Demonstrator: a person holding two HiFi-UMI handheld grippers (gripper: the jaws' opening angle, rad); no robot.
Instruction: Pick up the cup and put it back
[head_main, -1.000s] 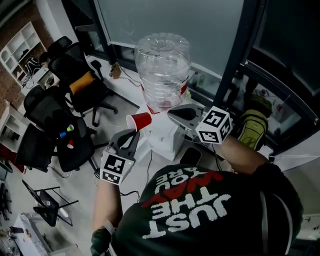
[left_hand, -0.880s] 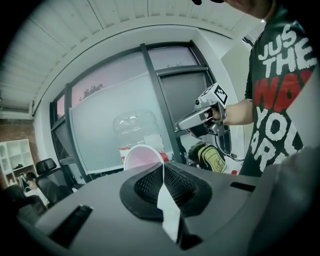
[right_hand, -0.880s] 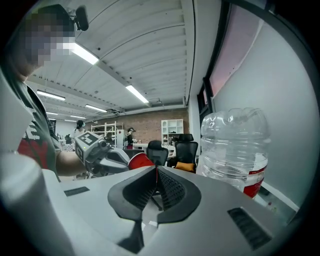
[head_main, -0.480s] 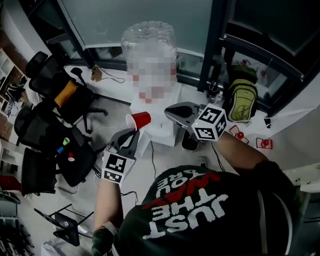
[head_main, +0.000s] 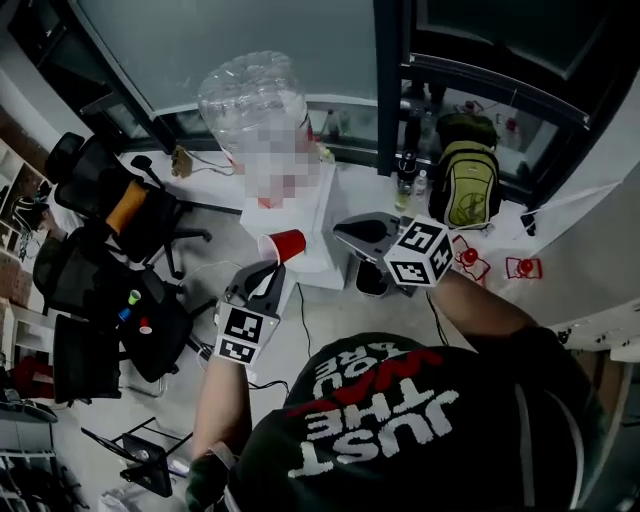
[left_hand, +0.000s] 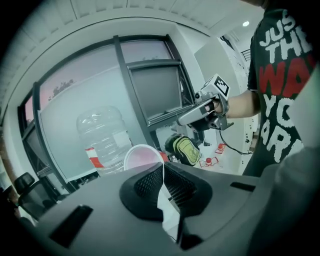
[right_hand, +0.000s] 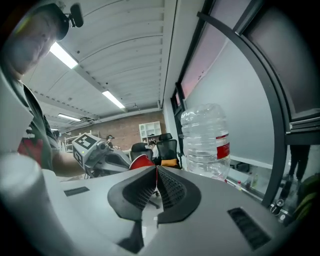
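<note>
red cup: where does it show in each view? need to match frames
Head view: red cup centre-left, at the left gripper's tip.
Left gripper view: cup just above the jaw tips, its mouth facing the camera.
Right gripper view: cup small, just left of the jaw tips.
Shared landmark: water bottle.

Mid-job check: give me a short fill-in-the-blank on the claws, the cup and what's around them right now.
1. The left claw is shut on the rim of the ____ cup.
2. The right claw is shut and holds ____.
3. The backpack stands on the side of the ____ claw.

Missing words: red; nothing; right
</note>
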